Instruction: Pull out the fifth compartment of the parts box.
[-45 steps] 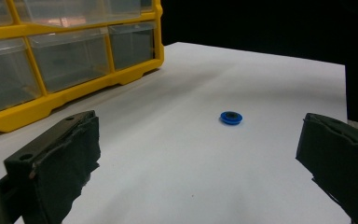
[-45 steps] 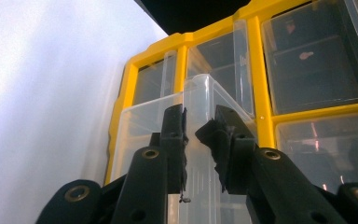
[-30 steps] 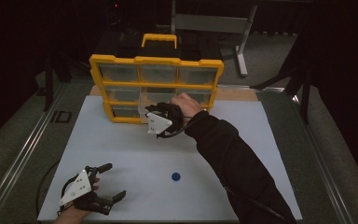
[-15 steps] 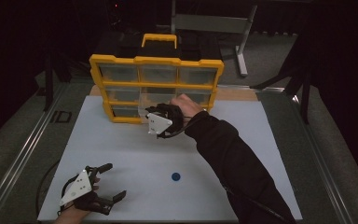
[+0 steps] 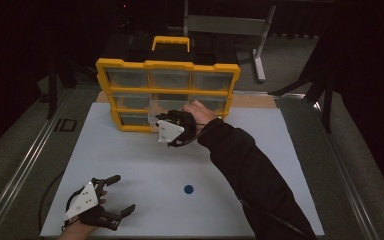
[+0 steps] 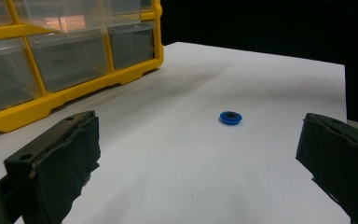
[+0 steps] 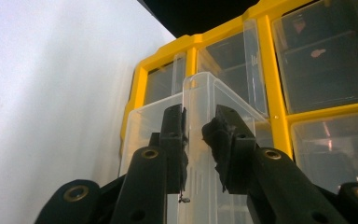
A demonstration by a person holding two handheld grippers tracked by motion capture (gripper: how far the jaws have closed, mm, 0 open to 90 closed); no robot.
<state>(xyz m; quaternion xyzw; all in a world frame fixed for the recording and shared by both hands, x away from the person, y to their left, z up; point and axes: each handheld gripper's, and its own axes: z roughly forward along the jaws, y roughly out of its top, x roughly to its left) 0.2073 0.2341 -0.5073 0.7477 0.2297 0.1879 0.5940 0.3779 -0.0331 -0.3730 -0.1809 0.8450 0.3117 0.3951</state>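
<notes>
Wide bare desk front and left, just a blue ring mid-front; yellow drawer cabinet along the back edge.

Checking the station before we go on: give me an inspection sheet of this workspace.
Surface: white board, bare apart from the job's things.
Job's things: yellow organizer at the far edge, middle clear drawer pulled partly out; blue ring lying loose.
Clutter: nothing seen.
Grippers: right gripper clamped on the drawer's front tab; left gripper open, holding nothing.
Cables: black cable trailing off the board's left edge.
Surroundings: dark; grey metal stand behind.
</notes>
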